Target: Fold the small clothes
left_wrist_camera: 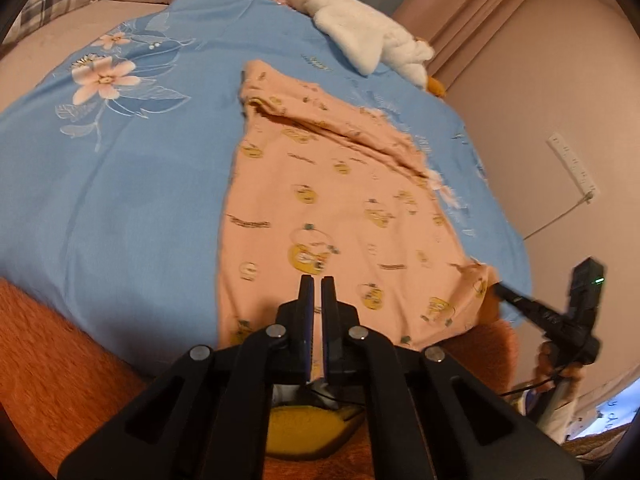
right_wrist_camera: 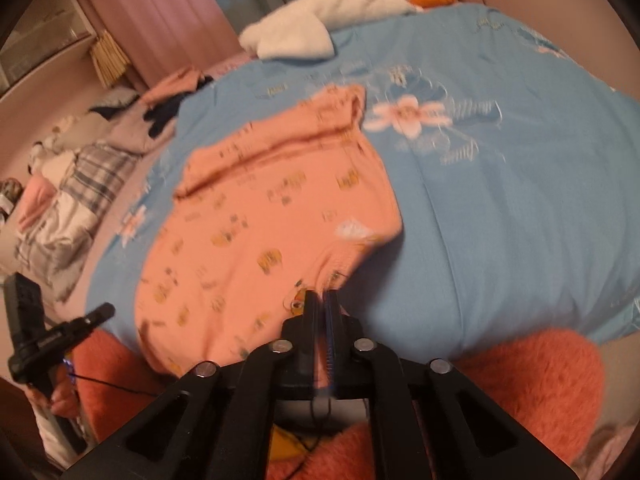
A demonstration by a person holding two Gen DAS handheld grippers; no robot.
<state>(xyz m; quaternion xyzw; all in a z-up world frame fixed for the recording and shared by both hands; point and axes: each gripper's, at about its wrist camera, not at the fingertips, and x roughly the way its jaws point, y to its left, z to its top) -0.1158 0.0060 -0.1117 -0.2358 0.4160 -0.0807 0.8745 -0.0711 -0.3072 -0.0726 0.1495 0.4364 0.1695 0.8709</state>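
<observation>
Lying on a blue quilt (left_wrist_camera: 120,184), a peach garment (left_wrist_camera: 340,216) printed with small yellow cartoon figures stretches away from both grippers, its near hem hanging over the quilt's front edge. The left gripper (left_wrist_camera: 317,280) has its fingers (left_wrist_camera: 307,312) pressed together on that near hem, with a strip of peach cloth showing in the narrow slit between them. The right gripper (right_wrist_camera: 321,294) likewise has its fingers (right_wrist_camera: 310,320) pinched shut on the garment's near right corner, where the cloth bunches and rises into the grip. In the left wrist view the right gripper (left_wrist_camera: 498,289) reaches in from the right edge and meets the same hem at its far corner, so the two grips are well apart along that edge. The garment's far part is rumpled, with a raised fold running across it. A white plush toy (left_wrist_camera: 368,40) lies on the quilt beyond the garment, apart from it. Orange fleece (left_wrist_camera: 60,352) fills the foreground below the quilt in both views. Pink curtains (right_wrist_camera: 160,12) hang behind the bed, and a plaid pillow (right_wrist_camera: 96,176) and scattered clothes lie to the left in the right wrist view, which is blurred.
</observation>
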